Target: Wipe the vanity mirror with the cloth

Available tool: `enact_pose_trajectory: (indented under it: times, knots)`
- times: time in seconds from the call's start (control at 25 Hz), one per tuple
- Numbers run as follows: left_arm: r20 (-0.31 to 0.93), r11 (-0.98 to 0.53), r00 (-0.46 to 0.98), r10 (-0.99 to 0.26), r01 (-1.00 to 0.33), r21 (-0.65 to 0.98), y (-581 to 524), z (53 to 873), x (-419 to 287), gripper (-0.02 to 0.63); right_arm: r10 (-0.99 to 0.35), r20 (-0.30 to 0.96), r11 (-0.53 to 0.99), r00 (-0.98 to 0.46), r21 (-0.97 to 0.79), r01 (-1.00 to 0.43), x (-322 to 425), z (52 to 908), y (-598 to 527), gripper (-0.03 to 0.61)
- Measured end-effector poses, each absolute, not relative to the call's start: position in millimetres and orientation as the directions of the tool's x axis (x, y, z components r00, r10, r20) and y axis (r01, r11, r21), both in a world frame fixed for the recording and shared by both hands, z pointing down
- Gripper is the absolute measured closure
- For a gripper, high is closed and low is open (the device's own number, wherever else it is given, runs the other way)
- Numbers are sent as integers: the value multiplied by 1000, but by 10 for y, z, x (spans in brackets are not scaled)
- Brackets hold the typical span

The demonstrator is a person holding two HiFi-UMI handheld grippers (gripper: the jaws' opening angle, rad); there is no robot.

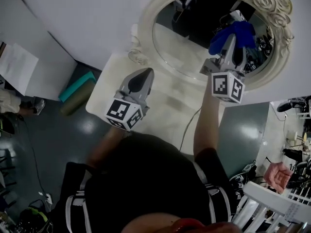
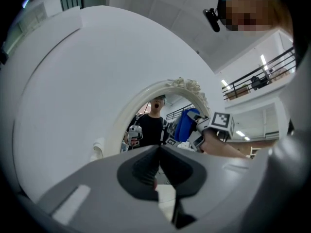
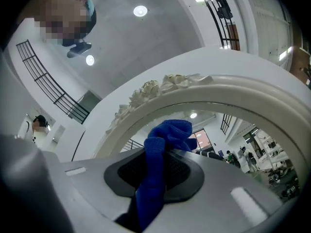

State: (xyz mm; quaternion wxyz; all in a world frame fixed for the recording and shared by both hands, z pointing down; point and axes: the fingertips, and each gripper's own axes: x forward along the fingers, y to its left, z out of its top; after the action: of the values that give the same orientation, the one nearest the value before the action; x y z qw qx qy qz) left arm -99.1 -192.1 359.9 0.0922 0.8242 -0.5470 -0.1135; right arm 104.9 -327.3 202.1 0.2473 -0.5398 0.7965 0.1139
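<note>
Right gripper (image 1: pixel 232 43) is pinching cloth (image 1: pixel 239 31) at mirror (image 1: pixel 187 50). Left gripper (image 1: pixel 142 76) is hanging closed and empty. Wiping likely works best with flat, light, overlapping strokes.

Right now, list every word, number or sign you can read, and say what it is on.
No words or numbers are readable.
Left cube: square marker patterns only, no letters.
Right cube: the same.
White sheet, far left: too blurred to read.

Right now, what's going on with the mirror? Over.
Right gripper shut on cloth, up at the mirror. Left gripper shut, empty. Nothing in the way.
</note>
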Motion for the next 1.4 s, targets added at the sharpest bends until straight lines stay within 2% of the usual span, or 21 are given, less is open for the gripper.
enact_pose_trajectory:
  times: [0.88, 1.4]
  knots:
    - [-50, -253, 250, -967, -922, 292, -1578, 3735, -1505, 602, -735, -459, 526, -499, 78, -847, -575, 2259, -3448, 502]
    - [-44, -214, 211, -977, -930, 299, -1465, 3761, -1686, 602, -722, -443, 564, -532, 69, -823, -955, 2433, -3477, 503]
